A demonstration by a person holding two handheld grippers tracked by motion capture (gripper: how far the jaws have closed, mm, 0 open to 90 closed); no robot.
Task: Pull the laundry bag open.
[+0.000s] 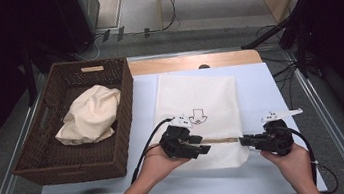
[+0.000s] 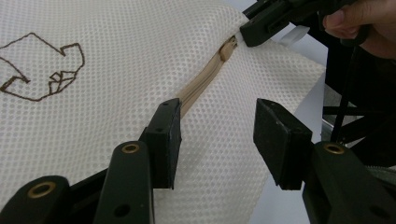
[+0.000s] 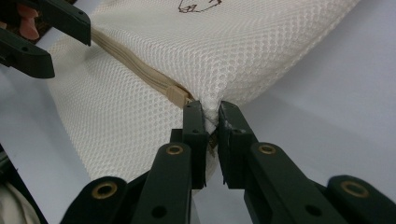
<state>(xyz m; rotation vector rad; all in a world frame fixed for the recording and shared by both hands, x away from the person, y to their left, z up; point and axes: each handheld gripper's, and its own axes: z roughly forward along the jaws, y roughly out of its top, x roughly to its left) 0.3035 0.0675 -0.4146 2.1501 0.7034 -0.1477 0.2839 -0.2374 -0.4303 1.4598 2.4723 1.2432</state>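
- The right gripper (image 3: 211, 122) has its fingers clenched on the near-right corner of the white mesh zippered bag (image 1: 196, 104).
- The left gripper (image 2: 219, 135), fingers released, straddles the beige zipper (image 2: 201, 86), seemingly without pinching it.

Lab: aluminium-frame table (image 1: 333, 131), tripod legs (image 1: 272, 31), floor cables (image 1: 168, 6).

Our forearms are bare, no sleeves. Each tool (image 1: 206, 149) (image 1: 244, 141) we carry is black, with blocky pads (image 2: 280, 135), brass-ringed pivots (image 3: 174, 150), a pale printed plate (image 1: 281, 114) on top and a black cable (image 1: 146, 148) trailing off.
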